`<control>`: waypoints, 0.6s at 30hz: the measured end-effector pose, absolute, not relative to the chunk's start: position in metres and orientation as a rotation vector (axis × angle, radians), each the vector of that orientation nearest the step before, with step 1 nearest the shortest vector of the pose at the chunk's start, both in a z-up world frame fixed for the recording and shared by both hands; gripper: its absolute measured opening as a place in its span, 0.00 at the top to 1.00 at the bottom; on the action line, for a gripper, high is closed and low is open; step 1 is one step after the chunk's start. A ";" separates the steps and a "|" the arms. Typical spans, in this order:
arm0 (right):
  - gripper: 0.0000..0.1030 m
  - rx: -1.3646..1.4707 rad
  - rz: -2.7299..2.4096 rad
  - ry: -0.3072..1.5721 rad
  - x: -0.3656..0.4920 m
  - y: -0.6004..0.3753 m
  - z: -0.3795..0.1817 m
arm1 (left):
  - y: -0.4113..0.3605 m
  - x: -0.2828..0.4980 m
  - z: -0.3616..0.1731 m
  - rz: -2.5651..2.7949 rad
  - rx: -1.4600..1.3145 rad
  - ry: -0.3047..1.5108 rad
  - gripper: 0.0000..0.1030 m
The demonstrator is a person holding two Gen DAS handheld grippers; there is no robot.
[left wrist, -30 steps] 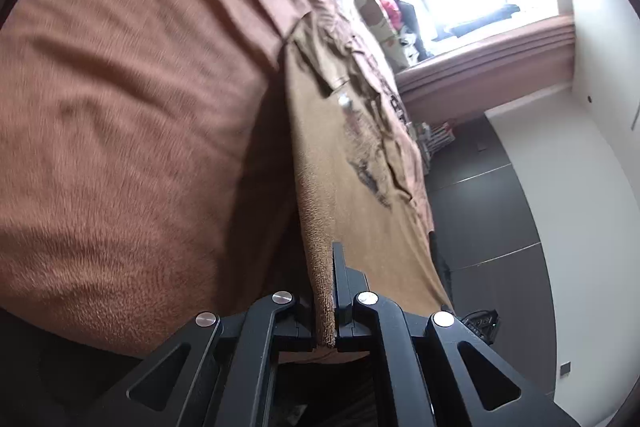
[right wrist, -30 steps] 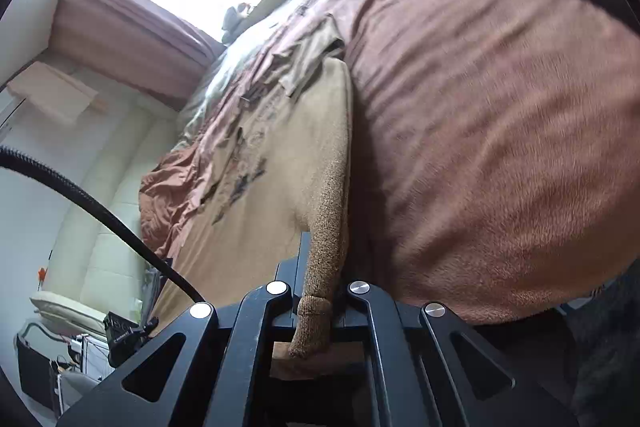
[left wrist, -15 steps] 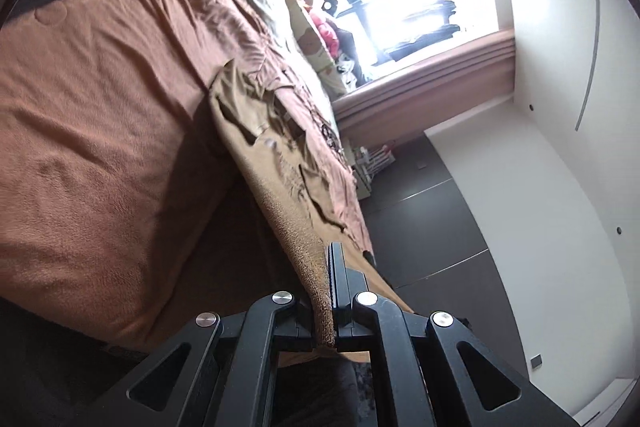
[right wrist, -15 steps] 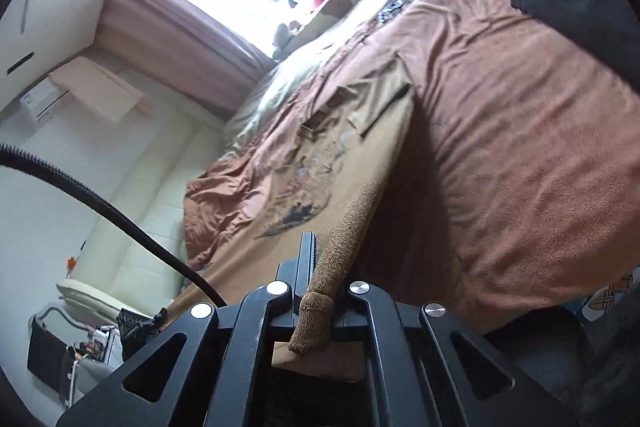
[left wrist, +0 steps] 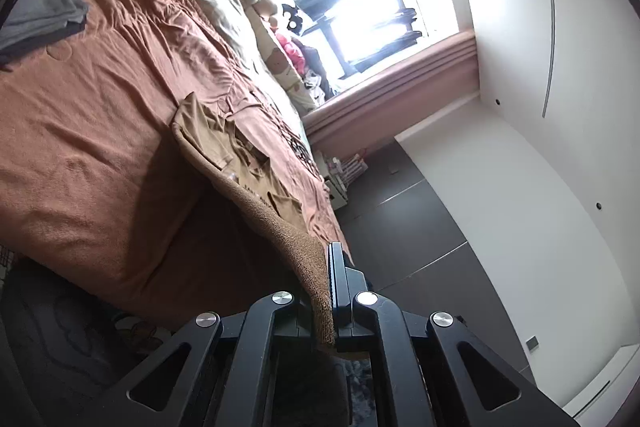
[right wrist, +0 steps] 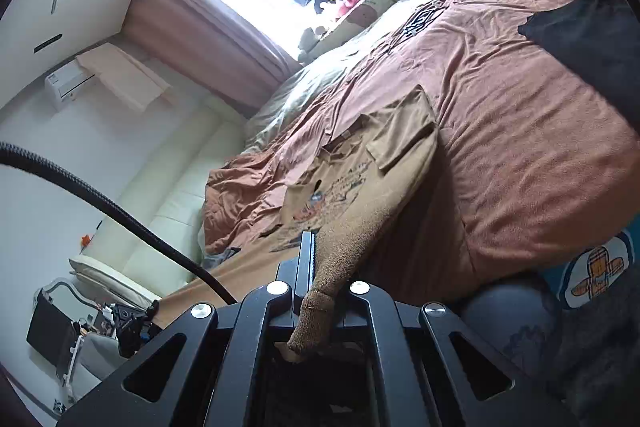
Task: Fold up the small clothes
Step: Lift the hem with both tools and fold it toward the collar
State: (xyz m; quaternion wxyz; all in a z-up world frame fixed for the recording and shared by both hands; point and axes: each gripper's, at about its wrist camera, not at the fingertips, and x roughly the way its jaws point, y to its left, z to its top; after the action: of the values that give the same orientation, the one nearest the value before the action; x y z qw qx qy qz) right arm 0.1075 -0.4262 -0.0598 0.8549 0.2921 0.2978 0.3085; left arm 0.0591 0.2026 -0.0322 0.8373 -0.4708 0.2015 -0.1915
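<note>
Tan shirt [left wrist: 224,151] hem pinched in both tools (left [left wrist: 326,291], right [right wrist: 320,279]), collar end on bed [left wrist: 80,131].

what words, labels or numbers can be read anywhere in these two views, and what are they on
None can be read for certain.
Tan shirt, held in both jaws: a printed graphic with lettering across the front, too small and skewed to read in either view.
Brown bedspread: a dark patterned patch near the far edge, not legible as text.
Blue item at the bed's near corner: a cartoon picture, no words visible.
</note>
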 end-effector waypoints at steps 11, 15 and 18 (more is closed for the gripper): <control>1.00 0.585 0.702 0.559 0.075 -0.435 -0.046 | 0.197 0.009 -0.021 -0.442 -0.954 0.387 0.97; 1.00 0.569 0.720 0.535 0.071 -0.437 -0.044 | 0.196 -0.003 -0.017 -0.460 -0.946 0.369 0.97; 1.00 0.552 0.723 0.525 0.074 -0.437 -0.046 | 0.196 -0.005 -0.014 -0.466 -0.928 0.362 0.97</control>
State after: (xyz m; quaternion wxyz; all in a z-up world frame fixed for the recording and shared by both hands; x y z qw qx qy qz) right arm 0.0736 -0.4372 -0.0465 0.8652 0.2634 0.2506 0.3453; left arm -0.0046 0.1960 -0.0144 0.8525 -0.4412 0.1720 -0.2215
